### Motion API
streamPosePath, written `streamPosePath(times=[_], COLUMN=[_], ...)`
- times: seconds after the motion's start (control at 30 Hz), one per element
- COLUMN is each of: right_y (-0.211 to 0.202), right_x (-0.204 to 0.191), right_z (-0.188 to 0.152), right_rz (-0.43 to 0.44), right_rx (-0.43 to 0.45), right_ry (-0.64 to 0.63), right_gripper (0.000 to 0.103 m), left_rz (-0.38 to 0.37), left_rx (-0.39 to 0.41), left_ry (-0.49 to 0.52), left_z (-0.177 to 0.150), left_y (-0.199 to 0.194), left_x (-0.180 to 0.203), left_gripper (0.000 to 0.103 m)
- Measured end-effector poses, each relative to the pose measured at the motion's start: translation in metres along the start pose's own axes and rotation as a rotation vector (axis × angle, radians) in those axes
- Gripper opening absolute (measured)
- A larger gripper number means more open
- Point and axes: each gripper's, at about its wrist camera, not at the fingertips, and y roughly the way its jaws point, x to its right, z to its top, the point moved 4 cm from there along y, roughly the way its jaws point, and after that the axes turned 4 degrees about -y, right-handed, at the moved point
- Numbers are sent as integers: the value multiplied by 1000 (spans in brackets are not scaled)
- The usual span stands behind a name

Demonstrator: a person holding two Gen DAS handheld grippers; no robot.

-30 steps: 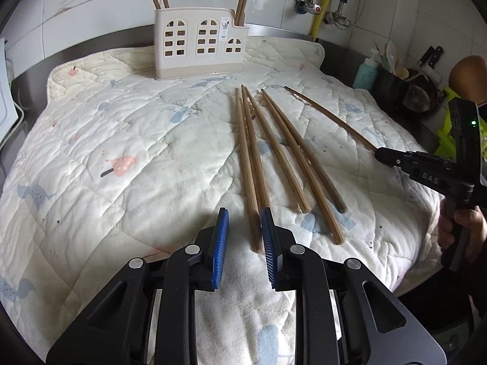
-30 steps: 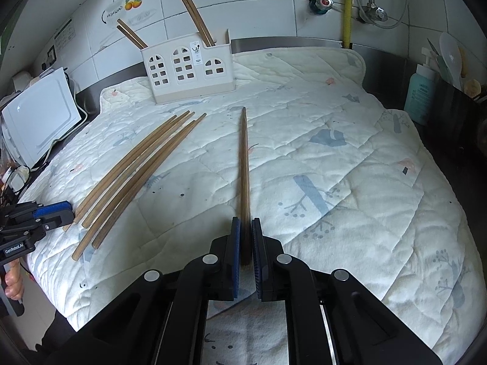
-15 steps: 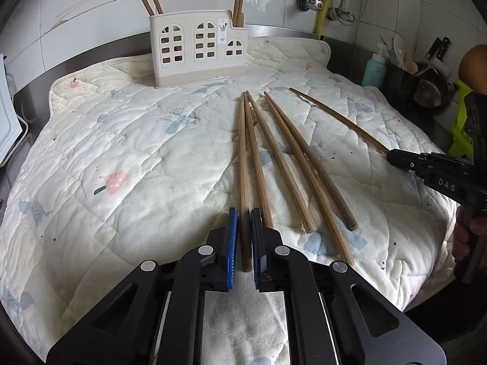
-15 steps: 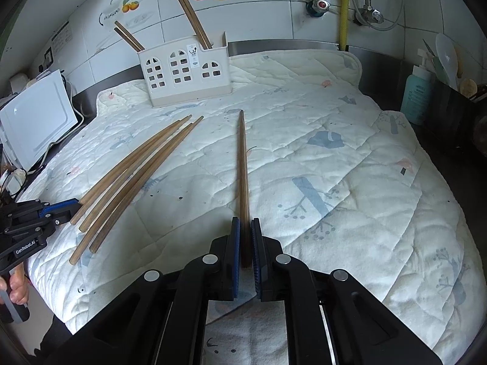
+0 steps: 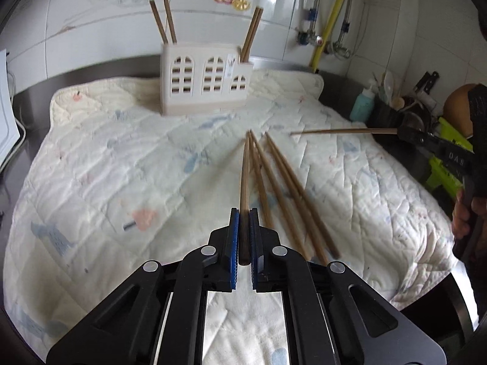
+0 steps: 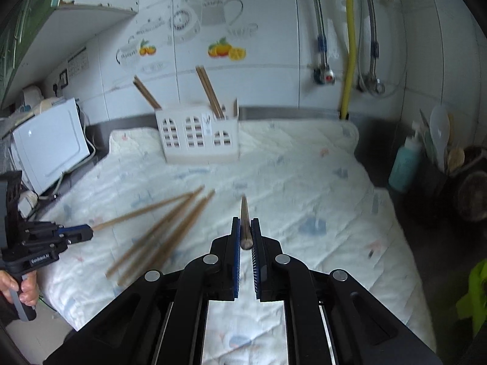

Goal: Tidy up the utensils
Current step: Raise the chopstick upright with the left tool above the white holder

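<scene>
Grippers both clamped, left on one chopstick, right on another, each lifted off quilt; four already in holder, four loose sticks left lying.

Quilted cloth covers counter; teal bottle right; yellow pipe on tiled wall.

Quilted mat bears holder, chopsticks (four loose).
</scene>
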Motion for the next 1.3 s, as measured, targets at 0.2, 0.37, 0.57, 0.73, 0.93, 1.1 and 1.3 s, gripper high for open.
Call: streamPosePath(times=[0.2,0.37,0.57,0.73,0.93,1.1,1.3], right_y=[-7,-5,8,32,73,118,152], right_x=[2,3,8,3,-9,-18,-22], right_z=[60,109,173,220,260,268,253], right_rz=[43,59,52,31,40,31,21], right_rx=[36,59,99,140,159,91,22], right_ry=[-26,-64,-93,-123,-115,-127,-139], right_gripper=[7,6,6,6,6,6,7], left_rz=[7,4,-1,-6,1,7,16], left_rx=[56,98,127,157,169,184,214], left_ry=[52,70,83,79,98,99,106], left_z=[31,62,94,118,138,150,171], left_y=[-12,-18,-18,-18,-16,-17,-18], left_x=[1,0,-2,-5,-8,-11,-13], left_gripper=[5,5,5,5,5,5,5])
